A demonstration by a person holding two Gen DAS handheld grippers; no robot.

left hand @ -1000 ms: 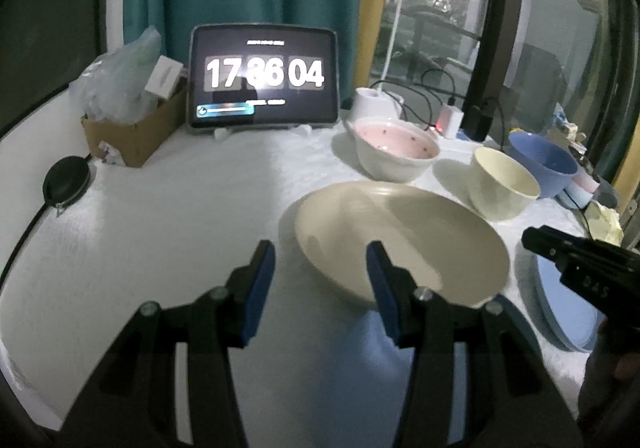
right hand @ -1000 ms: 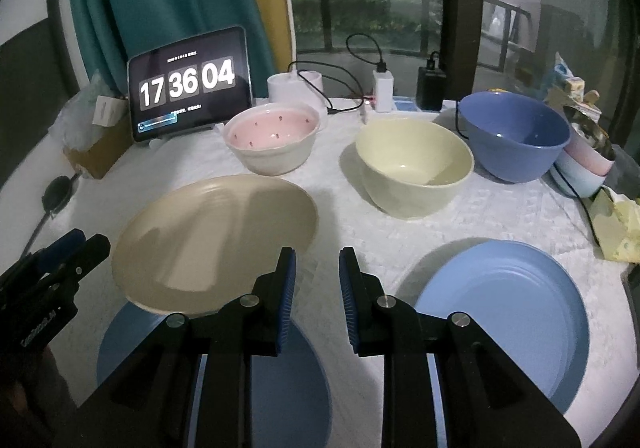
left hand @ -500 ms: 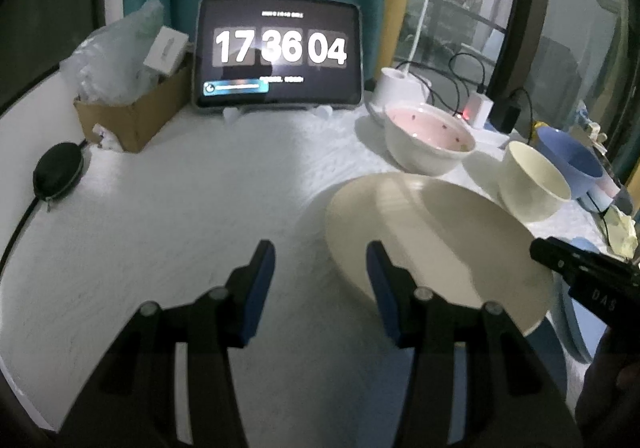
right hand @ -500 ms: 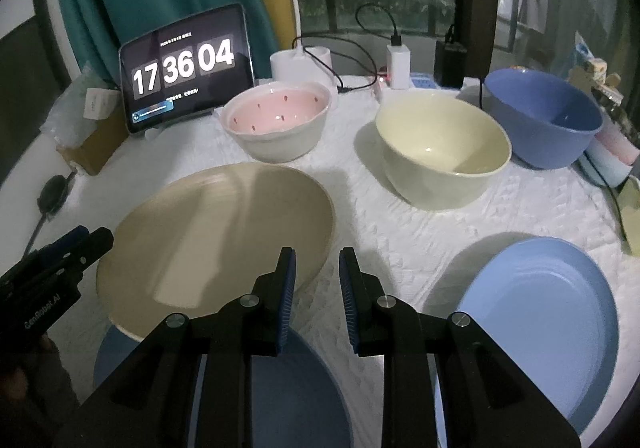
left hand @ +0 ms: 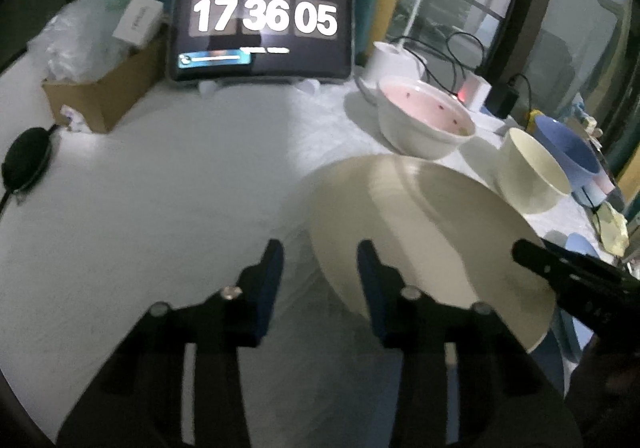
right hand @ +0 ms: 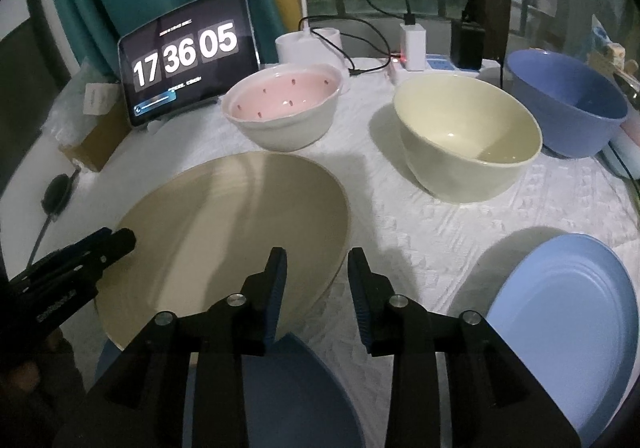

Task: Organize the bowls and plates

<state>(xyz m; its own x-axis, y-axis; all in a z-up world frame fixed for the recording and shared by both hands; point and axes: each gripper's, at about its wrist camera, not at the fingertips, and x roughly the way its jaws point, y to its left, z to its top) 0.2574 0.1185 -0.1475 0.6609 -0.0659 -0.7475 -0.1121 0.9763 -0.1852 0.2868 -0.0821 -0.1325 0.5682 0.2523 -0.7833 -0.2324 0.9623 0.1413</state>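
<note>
While both jaws move, beige plate between spread left claw, right claw.

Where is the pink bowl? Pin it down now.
In the right wrist view the pink bowl stands upper-middle on the table, just right of the clock tablet, behind the beige plate, left of the cream bowl.

The tablet propped at the back of the bench shows a large white clock reading 17 36 05 (small lines above and below the digits are too blurred to read). Lettering on the left gripper body is illegible.
</note>
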